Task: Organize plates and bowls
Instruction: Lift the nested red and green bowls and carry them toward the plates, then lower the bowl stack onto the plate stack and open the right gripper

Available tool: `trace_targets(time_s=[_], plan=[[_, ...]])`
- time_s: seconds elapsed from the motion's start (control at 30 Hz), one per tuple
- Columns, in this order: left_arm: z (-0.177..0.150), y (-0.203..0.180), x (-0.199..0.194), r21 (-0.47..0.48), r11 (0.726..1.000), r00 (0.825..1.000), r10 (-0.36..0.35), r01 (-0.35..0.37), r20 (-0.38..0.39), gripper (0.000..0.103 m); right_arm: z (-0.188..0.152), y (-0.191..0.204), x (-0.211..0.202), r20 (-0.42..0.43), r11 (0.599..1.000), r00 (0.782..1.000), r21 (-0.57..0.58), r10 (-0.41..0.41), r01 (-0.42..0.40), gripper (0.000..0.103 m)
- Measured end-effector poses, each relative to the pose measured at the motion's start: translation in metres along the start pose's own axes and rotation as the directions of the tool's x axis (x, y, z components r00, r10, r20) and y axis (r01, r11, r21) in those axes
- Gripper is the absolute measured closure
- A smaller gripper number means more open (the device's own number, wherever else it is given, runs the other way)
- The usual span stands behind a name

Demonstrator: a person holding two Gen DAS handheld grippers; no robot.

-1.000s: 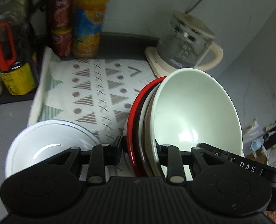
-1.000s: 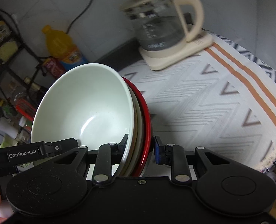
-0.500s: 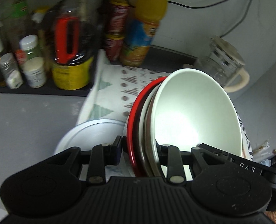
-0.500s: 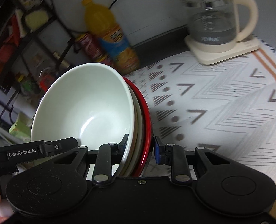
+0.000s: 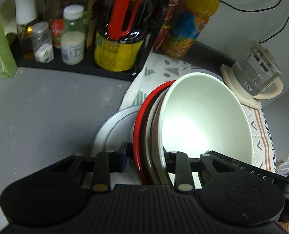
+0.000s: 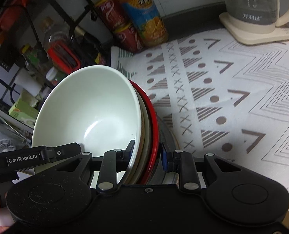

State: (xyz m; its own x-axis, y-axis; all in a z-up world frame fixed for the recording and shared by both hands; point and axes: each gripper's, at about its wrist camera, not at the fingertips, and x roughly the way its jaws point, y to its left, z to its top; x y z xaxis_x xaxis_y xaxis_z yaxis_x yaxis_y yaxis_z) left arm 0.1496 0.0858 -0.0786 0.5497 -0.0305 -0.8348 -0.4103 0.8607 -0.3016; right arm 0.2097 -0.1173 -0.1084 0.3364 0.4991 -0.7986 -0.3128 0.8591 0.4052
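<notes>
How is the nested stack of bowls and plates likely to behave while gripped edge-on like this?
The stack looks rigid, so it should not flex. Its glossy rims suggest slipperiness, and the white bowl might slide against the red plate. Held upright by the left hand-held gripper and right hand-held gripper, it seems heavy and breakable.

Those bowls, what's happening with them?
A person holds a stack of dishes between two tools, one on each side: the left tool and the right tool. A pale bowl sits on top, a red plate beneath. A white plate lies below on the patterned cloth.
</notes>
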Motion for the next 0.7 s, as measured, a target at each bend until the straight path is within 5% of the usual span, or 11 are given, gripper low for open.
trace_targets(time_s=[0.3,0.7], plan=[[-0.007,0.019,0.012,-0.037,0.999,0.999,0.007,-0.009,-0.041,0.075,-0.009,0.005,0.022,-0.06,1.0,0.998,0.008,-0.011,0.011,0.077],[-0.008,0.024,0.014,-0.019,1.0,1.0,-0.004,0.003,-0.03,0.071,-0.013,0.005,0.02,-0.014,0.999,1.0,0.034,0.009,-0.008,0.069]])
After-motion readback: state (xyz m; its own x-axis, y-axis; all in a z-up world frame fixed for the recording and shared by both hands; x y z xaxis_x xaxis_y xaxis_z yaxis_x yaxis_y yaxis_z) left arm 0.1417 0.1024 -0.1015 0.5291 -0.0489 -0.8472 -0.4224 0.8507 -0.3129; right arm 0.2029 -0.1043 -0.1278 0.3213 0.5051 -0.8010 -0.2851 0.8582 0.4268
